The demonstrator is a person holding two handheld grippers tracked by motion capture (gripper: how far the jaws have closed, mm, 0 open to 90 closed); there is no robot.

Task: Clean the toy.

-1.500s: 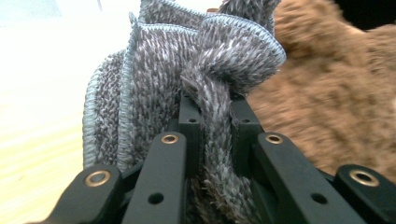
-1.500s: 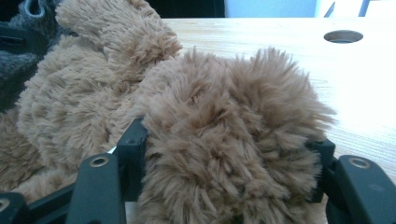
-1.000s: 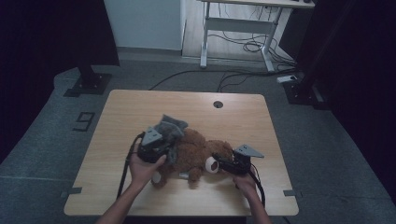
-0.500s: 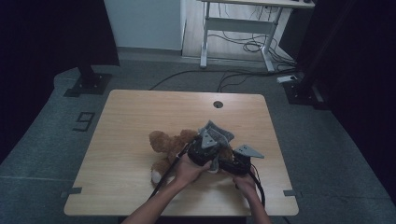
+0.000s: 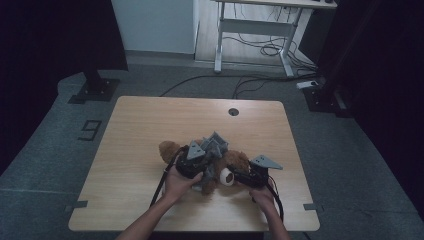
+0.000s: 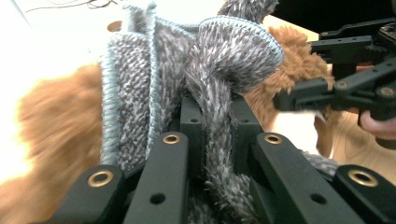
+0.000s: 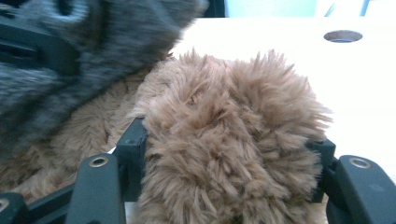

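On floor (image 5: 60,150) left of table (image 5: 150,120) — mark "9" (image 5: 90,130).

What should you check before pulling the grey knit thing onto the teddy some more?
1. Left gripper clamped on the knit: ok, the fabric is pinched tight between its fingers.
2. Right gripper holding the teddy: ok, a furry limb sits squeezed between its fingers.
3. Knit reaching the teddy: ok, in the high view the knit lies bunched on top of the teddy.
4. Which part of the teddy the knit is going over: cannot tell, the folds hide it.
5. Teddy resting on the table: ok, well away from the edges.
6. The two grippers apart: ok, close but not touching.
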